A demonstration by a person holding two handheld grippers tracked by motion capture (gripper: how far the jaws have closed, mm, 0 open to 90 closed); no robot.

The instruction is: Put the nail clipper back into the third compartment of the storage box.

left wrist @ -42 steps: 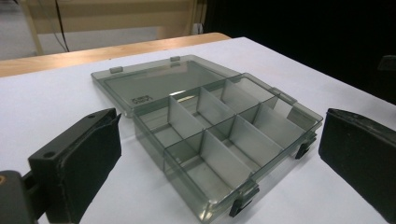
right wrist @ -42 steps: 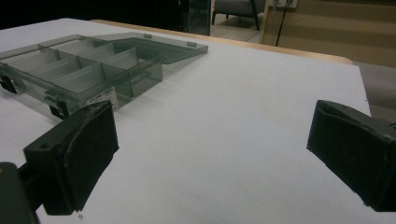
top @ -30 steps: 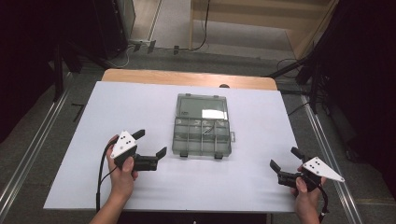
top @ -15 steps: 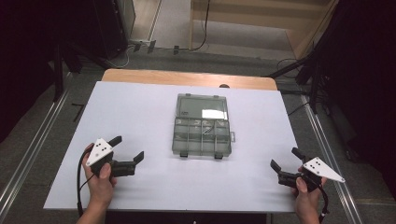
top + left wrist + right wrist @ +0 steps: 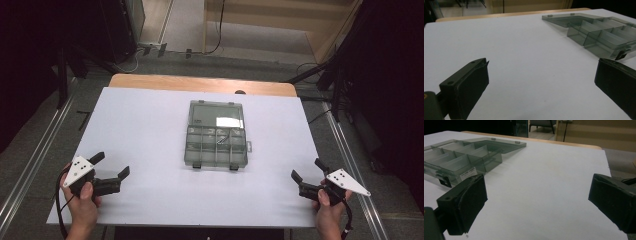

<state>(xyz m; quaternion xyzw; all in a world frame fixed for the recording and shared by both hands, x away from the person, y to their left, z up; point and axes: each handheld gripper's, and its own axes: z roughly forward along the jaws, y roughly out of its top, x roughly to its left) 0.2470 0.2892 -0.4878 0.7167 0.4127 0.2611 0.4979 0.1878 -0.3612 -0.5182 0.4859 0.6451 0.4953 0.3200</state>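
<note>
Sitting in the middle of the white table [image 5: 150,130], the clear plastic box [image 5: 216,134] lies with its lid folded flat open toward the far edge, and its row of small compartments faces the person. The left gripper [image 5: 111,173] rests at the near left of the table with its jaws spread wide and nothing between them; the right gripper [image 5: 306,176] sits at the near right, jaws likewise wide apart and empty. Both are well apart from the box.

The box looks light and stiff, with thin hard walls that are probably smooth and a little slippery under the jaw pads. It would likely skid across the table if pushed from one side only. Its two dark latches [image 5: 196,165] on the near rim are small and look easy to snap. The lid hinge also seems a weak spot, so lifting by the lid alone would be risky. A sounder hold is likely the near wall or a side wall of the tray, one jaw inside a compartment and one outside. What lies in the compartments is too small to tell.
</note>
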